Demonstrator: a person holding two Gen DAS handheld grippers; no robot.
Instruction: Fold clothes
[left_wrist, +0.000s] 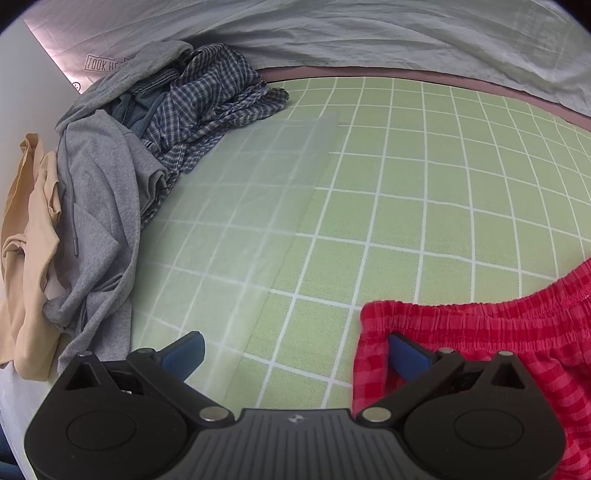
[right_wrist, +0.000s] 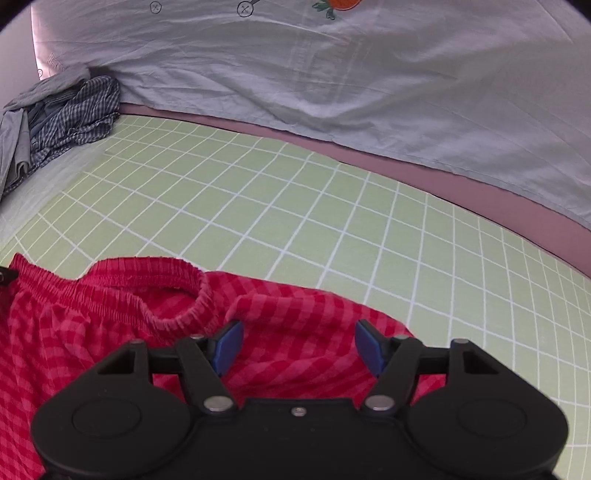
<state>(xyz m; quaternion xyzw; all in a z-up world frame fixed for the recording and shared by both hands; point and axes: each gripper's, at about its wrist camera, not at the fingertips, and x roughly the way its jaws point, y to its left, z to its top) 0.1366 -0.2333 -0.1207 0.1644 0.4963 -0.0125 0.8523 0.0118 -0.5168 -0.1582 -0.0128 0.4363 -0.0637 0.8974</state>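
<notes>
Red checked shorts (right_wrist: 110, 325) with an elastic waistband (right_wrist: 166, 295) lie crumpled on the green grid mat (right_wrist: 295, 206). My right gripper (right_wrist: 299, 347) hovers over their right part. It is open: the blue pads (right_wrist: 229, 347) stand apart and the cloth lies below the gap, not pinched. In the left wrist view the shorts (left_wrist: 498, 343) fill the lower right. My left gripper (left_wrist: 295, 356) is open wide over the mat at the shorts' left corner. Its right pad (left_wrist: 406, 358) is above the waistband end and its left pad is over bare mat.
A pile of clothes sits at the mat's left: a grey hoodie (left_wrist: 99, 206), a blue plaid shirt (left_wrist: 207, 107) and a beige garment (left_wrist: 26, 258). A translucent sheet (left_wrist: 240, 192) covers the mat's left part. A pale blue sheet (right_wrist: 332, 81) lies beyond a pink strip (right_wrist: 461, 188).
</notes>
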